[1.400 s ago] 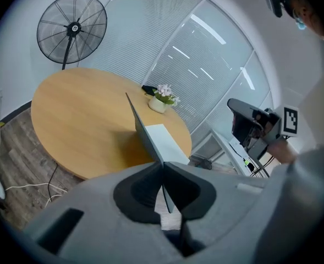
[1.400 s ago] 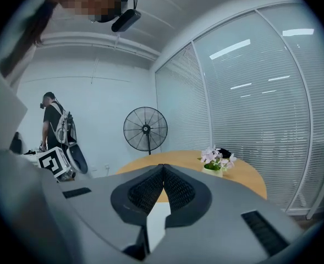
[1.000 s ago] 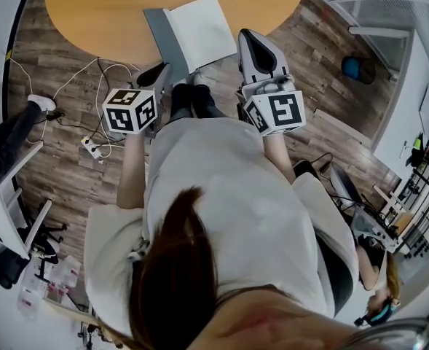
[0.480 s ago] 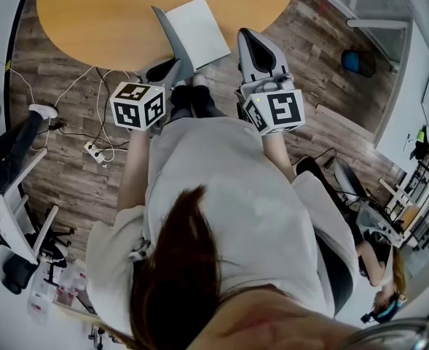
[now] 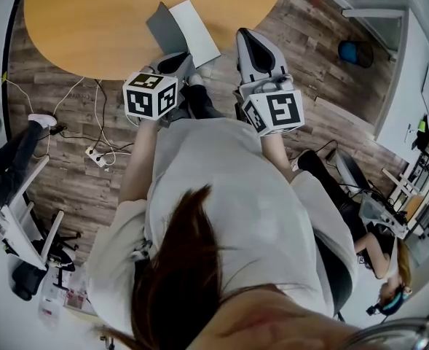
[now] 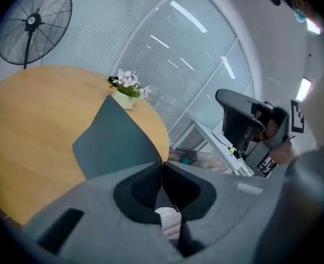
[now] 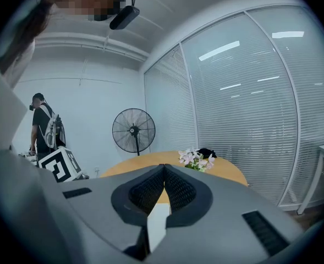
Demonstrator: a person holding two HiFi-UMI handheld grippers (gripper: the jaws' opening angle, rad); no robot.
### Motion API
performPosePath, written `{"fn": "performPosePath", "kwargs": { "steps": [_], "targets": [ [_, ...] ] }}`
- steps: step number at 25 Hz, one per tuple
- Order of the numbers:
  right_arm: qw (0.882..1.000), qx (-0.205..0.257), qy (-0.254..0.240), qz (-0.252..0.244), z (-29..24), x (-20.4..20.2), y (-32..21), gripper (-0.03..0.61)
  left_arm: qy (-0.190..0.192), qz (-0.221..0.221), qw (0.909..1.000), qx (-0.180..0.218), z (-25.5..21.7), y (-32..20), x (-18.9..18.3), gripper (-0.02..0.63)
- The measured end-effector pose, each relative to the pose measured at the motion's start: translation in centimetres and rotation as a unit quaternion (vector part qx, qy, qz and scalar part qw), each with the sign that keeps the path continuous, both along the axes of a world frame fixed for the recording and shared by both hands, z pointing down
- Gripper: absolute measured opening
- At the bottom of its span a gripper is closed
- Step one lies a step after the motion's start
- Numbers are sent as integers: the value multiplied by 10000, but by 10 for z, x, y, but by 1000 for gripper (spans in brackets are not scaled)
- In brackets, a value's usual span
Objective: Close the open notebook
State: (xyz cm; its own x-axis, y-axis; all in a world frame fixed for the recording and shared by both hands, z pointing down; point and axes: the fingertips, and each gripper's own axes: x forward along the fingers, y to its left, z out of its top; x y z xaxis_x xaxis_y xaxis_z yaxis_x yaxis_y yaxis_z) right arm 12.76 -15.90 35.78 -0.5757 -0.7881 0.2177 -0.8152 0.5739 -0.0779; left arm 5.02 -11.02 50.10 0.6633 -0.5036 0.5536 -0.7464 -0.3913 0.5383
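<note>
Round wooden table (image 5: 90, 20) took up the upper left of the head view. Left gripper (image 6: 162, 164) had its jaws closed, apparently clamped on the near corner of the dark cover (image 6: 117, 139), which stood raised and tilted off the tabletop. The notebook (image 5: 178, 22) sat at the table's near edge, just ahead of that gripper. Its spine ran away from the person, slanting left. White page (image 5: 199, 39) lay flat to the right of the cover, so closing likely meant swinging the cover rightward over it. The left gripper was the one on the notebook. Right gripper (image 5: 252, 46) hung further right, apart from the notebook, jaws together on nothing.
</note>
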Motion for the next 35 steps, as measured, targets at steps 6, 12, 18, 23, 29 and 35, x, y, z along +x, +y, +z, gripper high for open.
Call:
{"fn": "performPosePath", "kwargs": {
  "steps": [6,12,18,23,29,35],
  "targets": [
    [10000,-61,21,74,3,13,-9,-8,-142,129,9998,-57,18,-15,27,26],
    [9999,-132,33,103,9,14,-13,-8,-262,149,9993,-200,43,-25,43,29],
    [9996,-236,34,157,17,22,-19,-8,-342,97,9990,-278,69,-39,60,34],
    [9993,-341,15,163,23,23,-21,-8,-336,98,9986,-384,80,-47,68,37],
    [9988,-453,52,194,34,22,-22,-6,-414,136,9974,-576,99,-51,72,44],
    [9985,-482,83,231,35,22,-23,-6,-307,152,9957,-862,105,-54,72,49]
  ]
}}
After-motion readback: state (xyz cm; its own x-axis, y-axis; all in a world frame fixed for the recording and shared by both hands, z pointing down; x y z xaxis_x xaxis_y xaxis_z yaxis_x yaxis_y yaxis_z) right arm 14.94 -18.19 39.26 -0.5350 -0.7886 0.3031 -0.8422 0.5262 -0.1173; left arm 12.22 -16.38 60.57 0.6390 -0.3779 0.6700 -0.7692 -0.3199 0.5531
